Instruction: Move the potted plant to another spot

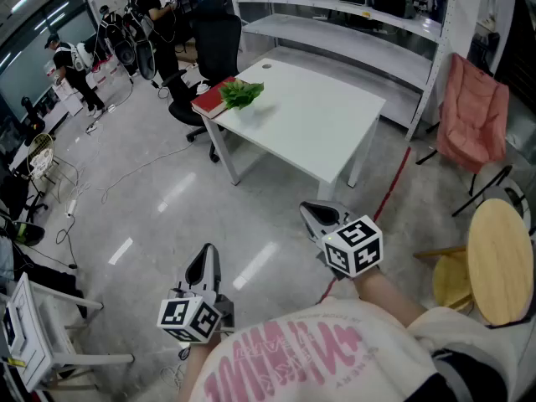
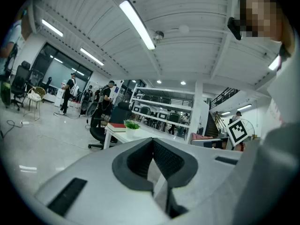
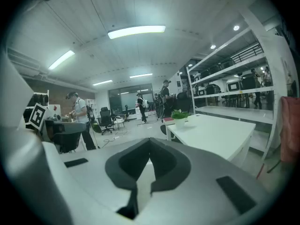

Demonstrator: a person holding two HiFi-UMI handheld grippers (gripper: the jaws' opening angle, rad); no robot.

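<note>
Jaws shut, empty; left gripper (image 1: 207, 256) level, right gripper (image 1: 312, 212) dipped.

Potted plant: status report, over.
Both shut, empty: left gripper, right gripper. Untouched potted plant on white table, far-left corner, by red book. Path looks clear.

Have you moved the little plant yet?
Not yet. Nothing looks done: the potted plant sits at the far corner of the white table, beside the red book. Nothing is in hand: the left tool and right tool are both shut and empty, well short of the table. Left to do: walk over, grab the pot, carry it elsewhere.
</note>
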